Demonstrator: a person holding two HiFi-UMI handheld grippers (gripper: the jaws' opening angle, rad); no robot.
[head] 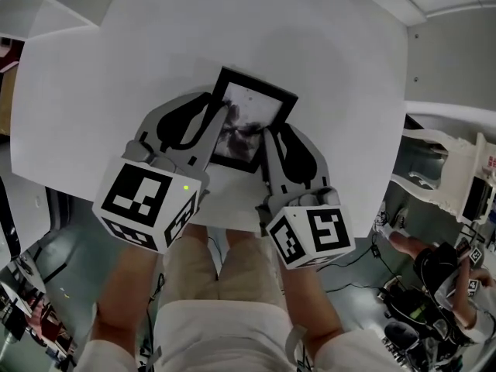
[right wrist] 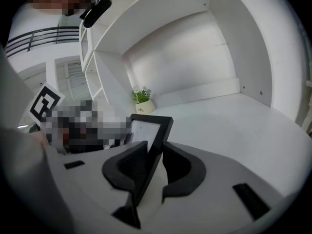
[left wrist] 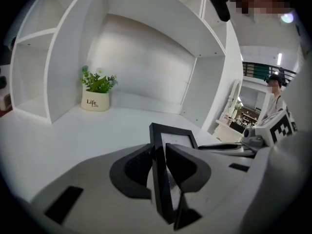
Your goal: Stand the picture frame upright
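Picture frame: black border, pale print w/ dark smudge, tilted over the white table near its front edge. Left gripper was clamped on its left side, right gripper on its right. Only the gripper views showed the potted plant at the back; only the head view showed the print's face.

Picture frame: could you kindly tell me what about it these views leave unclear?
- Head view: the picture frame's near edge is hidden behind the left tool and right tool, so table contact is unclear.
- No view shows its back or any stand.
- Head view: its picture is too blurred to read.
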